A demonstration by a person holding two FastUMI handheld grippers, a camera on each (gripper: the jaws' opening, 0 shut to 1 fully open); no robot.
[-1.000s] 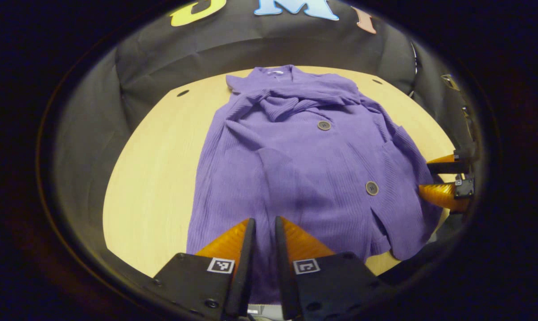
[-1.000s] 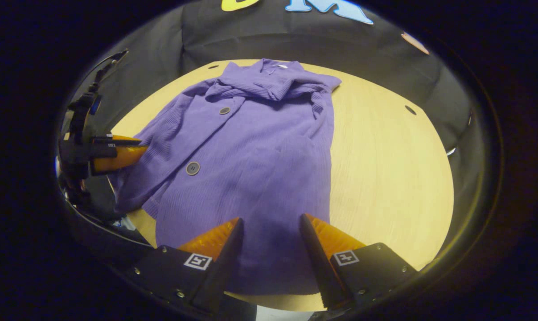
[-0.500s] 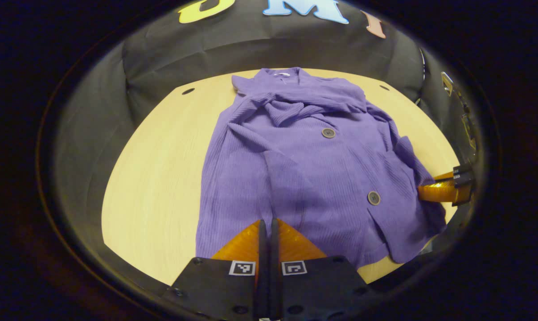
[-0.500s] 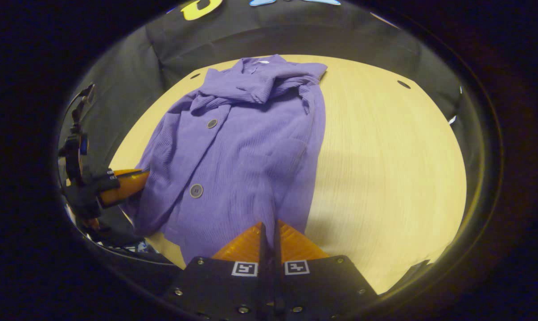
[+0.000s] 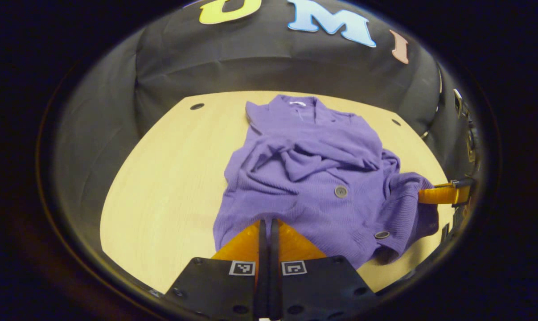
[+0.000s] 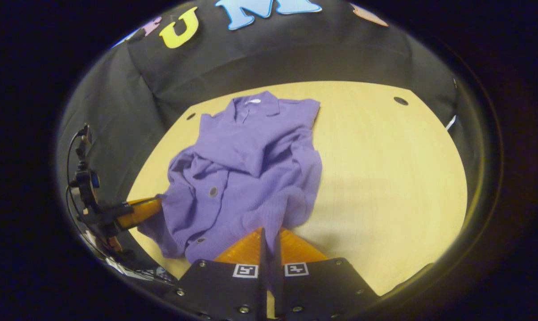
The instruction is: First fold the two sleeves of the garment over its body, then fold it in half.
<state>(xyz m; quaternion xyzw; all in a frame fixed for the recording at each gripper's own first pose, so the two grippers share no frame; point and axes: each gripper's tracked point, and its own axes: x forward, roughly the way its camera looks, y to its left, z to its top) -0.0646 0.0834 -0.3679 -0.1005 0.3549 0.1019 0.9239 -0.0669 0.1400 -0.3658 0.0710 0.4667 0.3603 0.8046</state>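
A purple ribbed cardigan with dark buttons lies on the light wooden table, collar at the far side and both sleeves folded across its chest. Its bottom hem is lifted and drawn toward the collar, bunching the body. My left gripper is shut on the hem at one corner. My right gripper is shut on the hem at the other corner. In the left gripper view the right gripper reaches into the cloth from the right edge. The left gripper enters the right gripper view from the left.
The table has small round holes near its far corners. Black cloth walls close in behind and at the sides. Cables and a mount hang at the left in the right gripper view.
Both grippers closed on the bottom hem, then lifted it and carried it toward the collar. The flat cardigan now looks shorter and bunched.
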